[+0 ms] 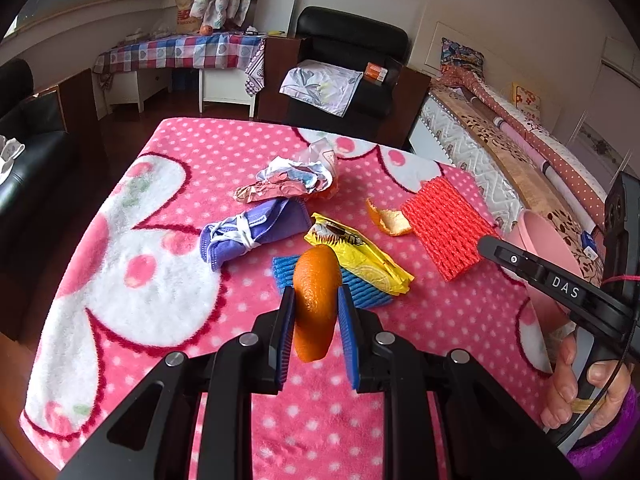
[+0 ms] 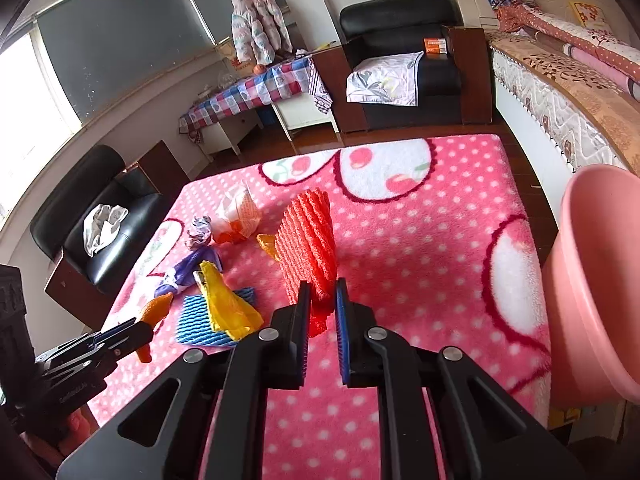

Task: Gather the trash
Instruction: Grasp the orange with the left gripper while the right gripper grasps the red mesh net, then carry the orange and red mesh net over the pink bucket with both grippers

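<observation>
Pinching an orange peel between left gripper jaws, right gripper jaws clamp red foam netting.

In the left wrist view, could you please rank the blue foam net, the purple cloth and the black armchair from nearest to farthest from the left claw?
1. Blue foam net, just beyond the left claw.
2. Purple cloth, farther, to the left.
3. Black armchair, past the table.

Both grippers, left gripper and right gripper: matte black angular linkage arms, round silver bolt heads at the pivots, ribbed blue pads on the fingers. White "DAS" lettering on one arm, thin red cable alongside. Fuzzy purple sleeve at the wrist.
</observation>
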The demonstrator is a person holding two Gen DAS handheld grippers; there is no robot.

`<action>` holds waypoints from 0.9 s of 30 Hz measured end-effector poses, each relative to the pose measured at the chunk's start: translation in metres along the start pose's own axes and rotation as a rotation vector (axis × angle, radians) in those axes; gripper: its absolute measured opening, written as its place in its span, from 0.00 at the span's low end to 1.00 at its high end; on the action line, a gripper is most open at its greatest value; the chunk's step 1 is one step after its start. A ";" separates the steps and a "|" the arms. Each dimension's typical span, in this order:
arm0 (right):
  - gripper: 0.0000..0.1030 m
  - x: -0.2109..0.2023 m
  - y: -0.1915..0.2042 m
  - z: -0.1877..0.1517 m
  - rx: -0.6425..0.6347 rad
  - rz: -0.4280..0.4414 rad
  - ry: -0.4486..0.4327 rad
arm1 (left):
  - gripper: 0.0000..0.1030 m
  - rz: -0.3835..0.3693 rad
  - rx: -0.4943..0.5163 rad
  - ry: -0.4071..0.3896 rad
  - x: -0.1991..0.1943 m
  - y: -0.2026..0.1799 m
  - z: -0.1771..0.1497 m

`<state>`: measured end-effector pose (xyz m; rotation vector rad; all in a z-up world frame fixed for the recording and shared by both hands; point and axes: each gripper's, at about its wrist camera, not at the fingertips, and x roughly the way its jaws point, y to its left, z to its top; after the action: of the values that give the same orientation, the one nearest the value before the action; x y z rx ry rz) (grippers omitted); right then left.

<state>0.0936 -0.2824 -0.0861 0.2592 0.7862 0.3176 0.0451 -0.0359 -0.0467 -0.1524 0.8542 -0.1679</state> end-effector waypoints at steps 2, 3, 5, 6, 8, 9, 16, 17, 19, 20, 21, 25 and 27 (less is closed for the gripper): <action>0.12 -0.011 -0.002 -0.001 0.005 0.003 -0.017 | 0.20 -0.008 0.009 -0.009 -0.003 -0.005 0.002; 0.12 -0.014 -0.003 0.000 0.007 0.004 -0.023 | 0.20 -0.012 0.015 -0.013 -0.005 -0.008 0.003; 0.12 -0.023 -0.005 0.000 0.014 0.004 -0.037 | 0.20 -0.019 0.024 -0.017 -0.006 -0.014 0.004; 0.12 -0.027 -0.007 -0.001 0.019 0.004 -0.044 | 0.20 -0.025 0.028 -0.017 -0.006 -0.017 0.005; 0.12 -0.036 -0.011 -0.001 0.029 0.000 -0.058 | 0.20 -0.039 0.034 -0.015 -0.006 -0.024 0.006; 0.12 -0.040 -0.013 -0.001 0.035 -0.004 -0.066 | 0.20 -0.046 0.039 -0.015 -0.005 -0.027 0.007; 0.12 -0.067 -0.032 -0.002 0.075 -0.037 -0.117 | 0.20 -0.094 0.093 -0.031 -0.006 -0.062 0.017; 0.12 -0.071 -0.036 -0.003 0.080 -0.044 -0.123 | 0.20 -0.102 0.100 -0.032 -0.006 -0.067 0.018; 0.12 -0.076 -0.041 -0.003 0.088 -0.056 -0.132 | 0.20 -0.116 0.115 -0.035 -0.006 -0.078 0.021; 0.12 -0.079 -0.044 -0.004 0.092 -0.062 -0.138 | 0.20 -0.122 0.124 -0.038 -0.006 -0.084 0.022; 0.12 -0.081 -0.046 -0.004 0.094 -0.066 -0.142 | 0.20 -0.128 0.133 -0.041 -0.006 -0.089 0.023; 0.12 -0.092 -0.055 -0.006 0.102 -0.088 -0.163 | 0.20 -0.152 0.160 -0.053 -0.007 -0.111 0.030; 0.12 -0.098 -0.058 -0.006 0.102 -0.102 -0.174 | 0.20 -0.164 0.173 -0.059 -0.007 -0.121 0.033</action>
<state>0.0350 -0.3719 -0.0470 0.3373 0.6418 0.1567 0.0551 -0.1506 0.0042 -0.0649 0.7642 -0.3875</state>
